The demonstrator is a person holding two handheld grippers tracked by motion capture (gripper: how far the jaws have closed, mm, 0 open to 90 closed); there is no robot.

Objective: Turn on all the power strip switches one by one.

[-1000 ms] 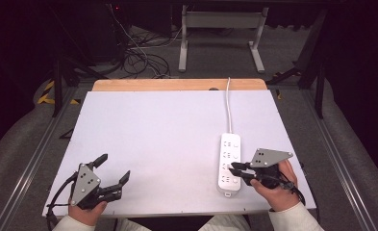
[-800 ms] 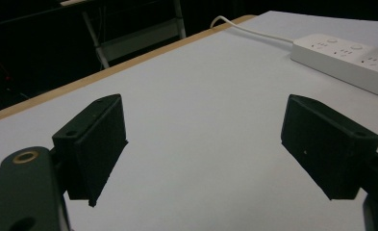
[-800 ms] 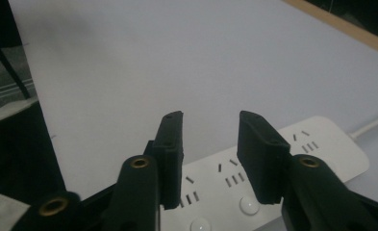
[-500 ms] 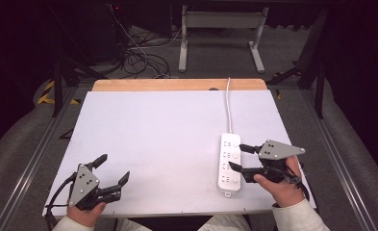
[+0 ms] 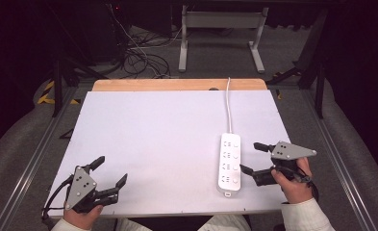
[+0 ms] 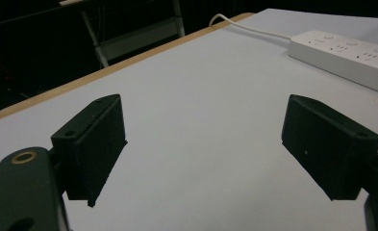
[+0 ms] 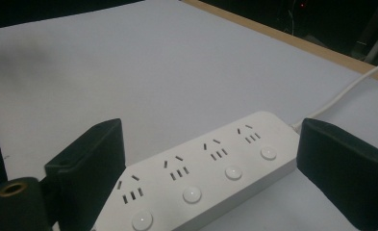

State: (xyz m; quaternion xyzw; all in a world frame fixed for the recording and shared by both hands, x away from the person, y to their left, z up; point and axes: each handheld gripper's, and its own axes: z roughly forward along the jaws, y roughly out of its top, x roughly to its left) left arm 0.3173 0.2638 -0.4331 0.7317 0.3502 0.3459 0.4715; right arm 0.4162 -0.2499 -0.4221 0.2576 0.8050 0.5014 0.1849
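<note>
Since a second ago: right gripper (image 5: 250, 158) has lifted a little and turned, grey plate now angled up; left gripper (image 5: 108, 172) has not shifted. Power strip (image 5: 229, 163) sits where it did.

Nearest, left gripper rests at the front left corner of the tabletop (image 5: 157, 139), held in the person's left hand (image 5: 81, 214). Fingers spread wide, nothing between them; in the left gripper view they frame bare white surface, with the strip well off to the far right.

Right gripper, front right, held in the right hand (image 5: 292, 180). Fingers parted wide, empty, pointing at the strip's long side from just beside it. In the right gripper view the strip (image 7: 201, 178) lies between and beyond the two fingers, not touched as far as I can tell.

Strip lies flat, lengthwise front to back, right of centre. Four socket groups, four round buttons. Likely rigid plastic, light, smooth shell, probably a bit slippery on the glossy faces. Best hold, I judge: across the narrow width, on the two long side walls, near mid-length, clear of the buttons.

Farther: white cable (image 5: 228, 106) runs from the strip's far end over the tabletop's back edge. It may drag or pull the strip askew if lifted.
</note>
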